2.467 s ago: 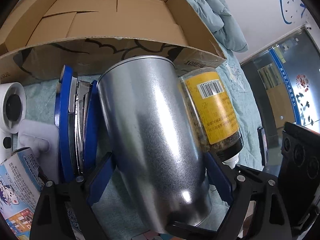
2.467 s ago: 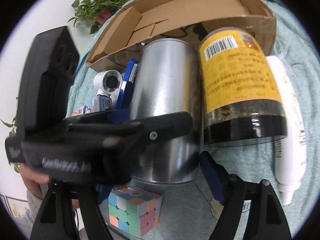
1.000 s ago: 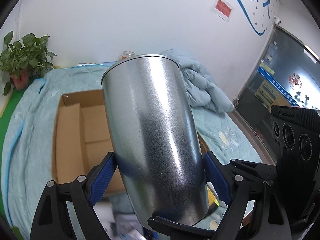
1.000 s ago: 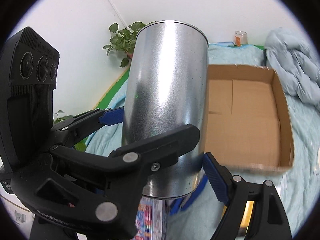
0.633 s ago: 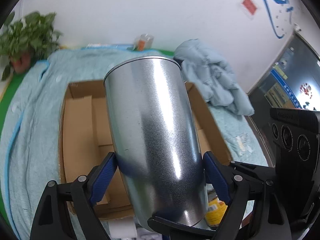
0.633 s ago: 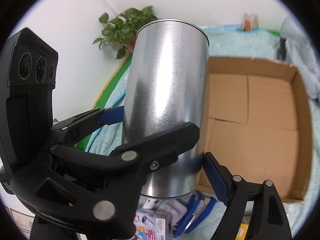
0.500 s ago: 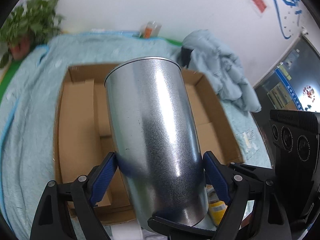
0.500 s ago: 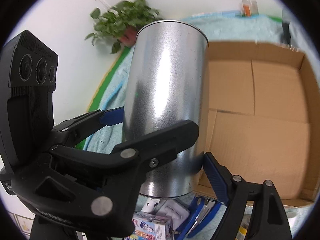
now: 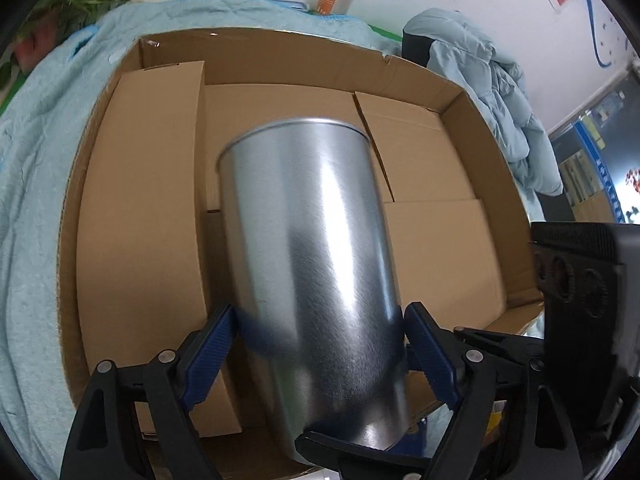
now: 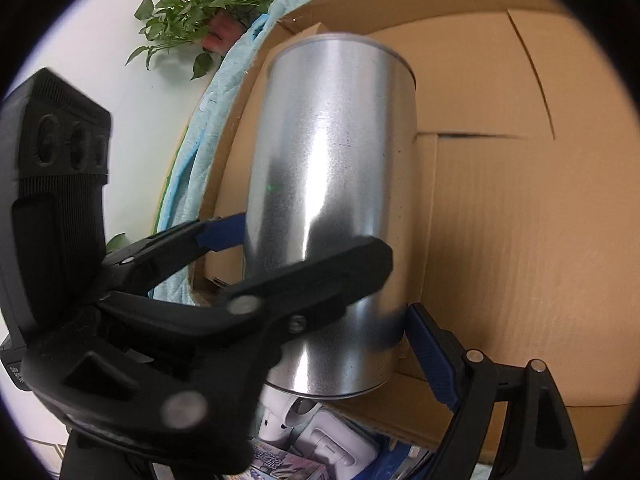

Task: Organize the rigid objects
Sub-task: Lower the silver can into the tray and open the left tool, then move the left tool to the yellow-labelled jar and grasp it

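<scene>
Together the left gripper and right gripper clamped the steel tumbler over the cardboard box, the left jaws closing.

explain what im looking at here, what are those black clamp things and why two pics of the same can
No robot arm here: a person holds a hand-held claw in each hand, and each claw carries a wide-angle camera looking along its own fingers. One picture is from the left claw, the other from the right claw, so each sees its own black arms and blue pads at the bottom.

Both claws grip the same shiny metal can, from different sides; in the right view the left claw's arm crosses in front of it. The left claw's jaws are closing slightly on it.

Behind the can is an open cardboard box, which looks empty, on a light blue blanket. Other small items lie outside the box.
</scene>
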Demonstrator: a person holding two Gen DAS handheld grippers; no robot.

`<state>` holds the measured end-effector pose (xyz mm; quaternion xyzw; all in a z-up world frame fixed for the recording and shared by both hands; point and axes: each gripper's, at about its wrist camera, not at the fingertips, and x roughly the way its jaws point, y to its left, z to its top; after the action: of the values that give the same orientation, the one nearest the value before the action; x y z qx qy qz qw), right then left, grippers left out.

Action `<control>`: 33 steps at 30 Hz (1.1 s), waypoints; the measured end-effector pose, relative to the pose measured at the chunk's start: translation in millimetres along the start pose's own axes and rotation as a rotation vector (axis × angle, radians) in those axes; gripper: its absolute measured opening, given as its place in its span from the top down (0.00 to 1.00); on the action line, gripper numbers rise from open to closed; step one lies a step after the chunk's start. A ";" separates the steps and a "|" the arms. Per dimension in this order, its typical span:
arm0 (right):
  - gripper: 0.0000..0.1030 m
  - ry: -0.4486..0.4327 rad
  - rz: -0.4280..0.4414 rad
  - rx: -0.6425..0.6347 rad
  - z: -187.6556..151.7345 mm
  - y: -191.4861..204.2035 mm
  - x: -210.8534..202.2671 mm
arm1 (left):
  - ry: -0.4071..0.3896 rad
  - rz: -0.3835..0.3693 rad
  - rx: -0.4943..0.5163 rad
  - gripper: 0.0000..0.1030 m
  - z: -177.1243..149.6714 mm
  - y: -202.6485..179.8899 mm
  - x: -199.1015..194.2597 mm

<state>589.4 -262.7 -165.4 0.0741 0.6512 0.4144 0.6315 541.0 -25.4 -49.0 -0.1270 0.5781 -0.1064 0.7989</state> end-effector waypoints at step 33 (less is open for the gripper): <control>0.21 -0.389 -0.373 -0.135 -124.3 59.4 -144.6 | -0.711 0.241 0.122 0.00 -160.2 -74.2 -194.1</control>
<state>481.9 -369.4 -35.3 -0.0108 0.4909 0.3115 0.8136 327.0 -46.8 101.4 -0.0392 0.2682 0.0047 0.9625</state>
